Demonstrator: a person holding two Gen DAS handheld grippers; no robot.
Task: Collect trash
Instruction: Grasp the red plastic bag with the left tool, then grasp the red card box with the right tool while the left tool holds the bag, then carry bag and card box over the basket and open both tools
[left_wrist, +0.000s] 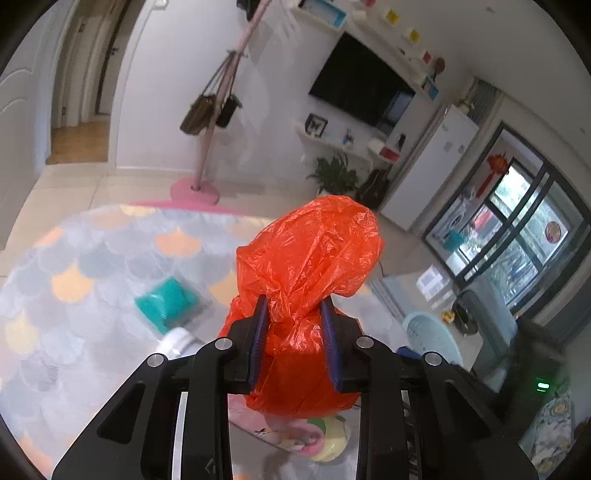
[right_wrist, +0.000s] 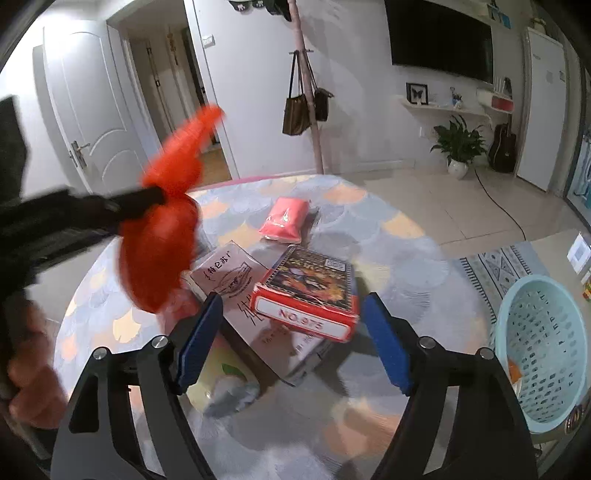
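My left gripper is shut on a crumpled orange plastic bag and holds it up above the table; the bag also shows in the right wrist view, blurred, at the left. My right gripper is open, its blue pads on either side of a red box marked NO.975 without touching it. The box lies on a grey paper packet. A pink packet lies further back. A pale blue mesh basket stands at the right, beside the table.
The round table has a scale-patterned cloth. A teal object and a white bottle cap lie on it in the left wrist view. A pale yellow wrapper lies under my right gripper. A pink coat stand stands behind.
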